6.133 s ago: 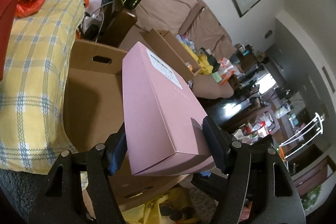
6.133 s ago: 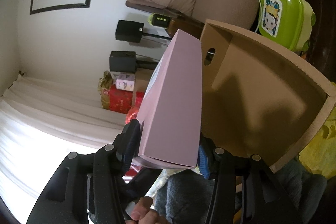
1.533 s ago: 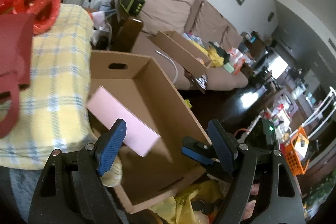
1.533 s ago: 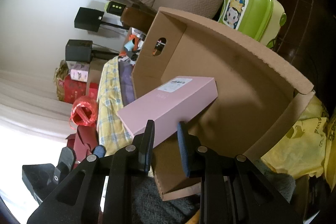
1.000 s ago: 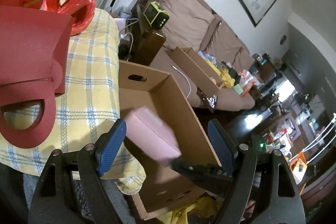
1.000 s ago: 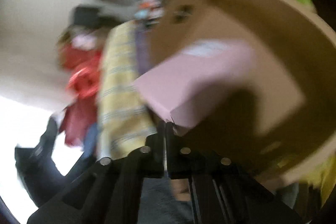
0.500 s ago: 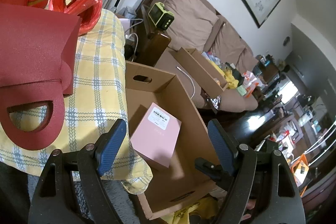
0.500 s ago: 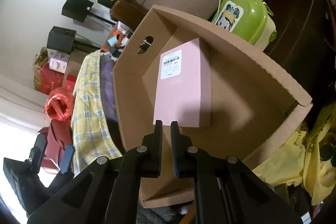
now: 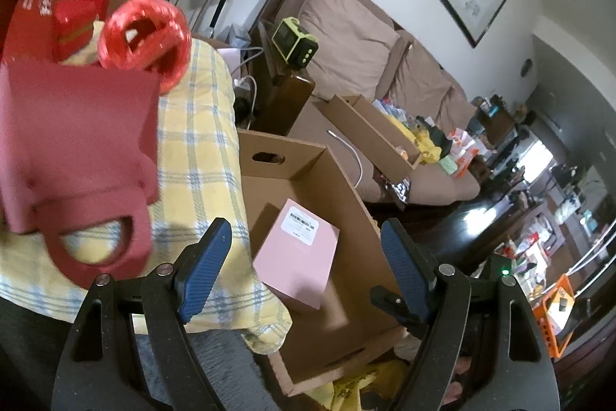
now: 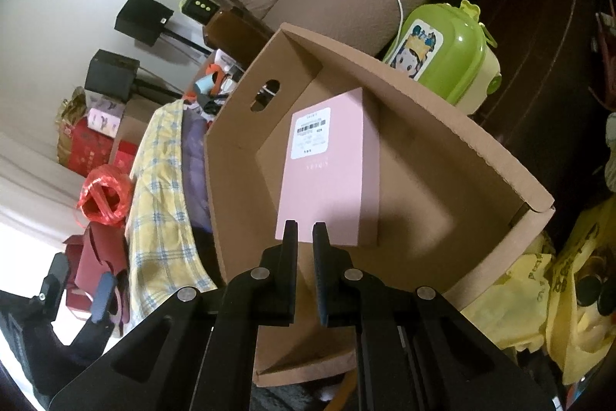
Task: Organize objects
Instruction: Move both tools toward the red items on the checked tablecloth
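Left wrist view: the left gripper (image 9: 306,257) fills the bottom of the frame, its blue-padded jaws standing wide apart with nothing between them.
Right wrist view: the right gripper (image 10: 305,237) rises from the bottom centre, its black jaws drawn nearly together, empty, a narrow slit between them.
Task item: flat pink rectangular cardboard box with a white barcode label (image 9: 296,259) (image 10: 327,172), lying label-up on the floor of the carton, free of both grippers.
Container: open brown corrugated cardboard carton with an oval hand-hole in its end wall (image 9: 346,187) (image 10: 442,156), centre of both frames.
Position in carton: the pink box lies toward the hand-hole end; in the right wrist view its near edge sits just above the jaw tips.
Left of carton: yellow, white and blue checked cloth (image 9: 196,141) (image 10: 158,180), touching the carton's side wall.
On the cloth: dark red handled paper bag (image 9: 73,156), left of frame; coil of shiny red plastic ribbon (image 9: 144,33) (image 10: 102,197), upper left.
Beyond carton: green plastic child's case with a cartoon face (image 10: 442,56), upper right of the right wrist view.
Lower right: crumpled yellow plastic bags (image 10: 539,295).
Background: brown cushioned sofa (image 9: 354,37), upper centre.
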The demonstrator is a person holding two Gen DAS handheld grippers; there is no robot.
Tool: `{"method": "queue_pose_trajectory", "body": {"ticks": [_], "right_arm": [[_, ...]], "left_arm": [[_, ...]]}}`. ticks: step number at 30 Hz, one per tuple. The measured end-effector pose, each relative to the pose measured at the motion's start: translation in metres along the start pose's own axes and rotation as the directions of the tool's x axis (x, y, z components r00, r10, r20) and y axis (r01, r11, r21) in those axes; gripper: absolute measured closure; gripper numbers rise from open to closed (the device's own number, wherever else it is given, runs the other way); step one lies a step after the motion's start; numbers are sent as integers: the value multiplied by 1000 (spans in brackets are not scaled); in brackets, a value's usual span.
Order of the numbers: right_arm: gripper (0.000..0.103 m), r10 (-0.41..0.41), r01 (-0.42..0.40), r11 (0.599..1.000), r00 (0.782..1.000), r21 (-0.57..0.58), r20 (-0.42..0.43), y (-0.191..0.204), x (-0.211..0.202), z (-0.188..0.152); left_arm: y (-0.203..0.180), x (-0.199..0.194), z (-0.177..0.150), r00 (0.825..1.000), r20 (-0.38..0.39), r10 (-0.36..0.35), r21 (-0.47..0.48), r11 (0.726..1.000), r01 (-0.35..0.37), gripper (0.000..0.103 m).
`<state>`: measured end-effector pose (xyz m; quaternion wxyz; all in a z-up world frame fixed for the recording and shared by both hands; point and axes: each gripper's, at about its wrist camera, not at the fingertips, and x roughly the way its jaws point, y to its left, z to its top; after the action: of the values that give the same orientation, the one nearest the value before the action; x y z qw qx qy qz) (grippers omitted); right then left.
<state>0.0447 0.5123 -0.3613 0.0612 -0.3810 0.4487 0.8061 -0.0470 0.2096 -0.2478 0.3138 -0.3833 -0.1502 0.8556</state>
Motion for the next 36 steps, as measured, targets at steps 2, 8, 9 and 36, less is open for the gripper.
{"method": "queue_pose_trajectory", "body": {"ticks": [2, 8, 9, 36], "right_arm": [[95, 11, -11, 1000, 1000, 0, 0, 2, 0, 0], [94, 52, -52, 999, 999, -14, 8, 17, -9, 0], [94, 57, -56, 998, 998, -21, 12, 21, -11, 1], [45, 135, -90, 906, 988, -413, 81, 173, -53, -36]], "left_arm": [[2, -12, 6, 1000, 1, 10, 19, 1000, -10, 26], [22, -52, 20, 998, 8, 67, 48, 997, -67, 26], [27, -59, 22, 997, 9, 76, 51, 996, -76, 26], [160, -157, 79, 905, 146, 400, -88, 916, -391, 26]]}}
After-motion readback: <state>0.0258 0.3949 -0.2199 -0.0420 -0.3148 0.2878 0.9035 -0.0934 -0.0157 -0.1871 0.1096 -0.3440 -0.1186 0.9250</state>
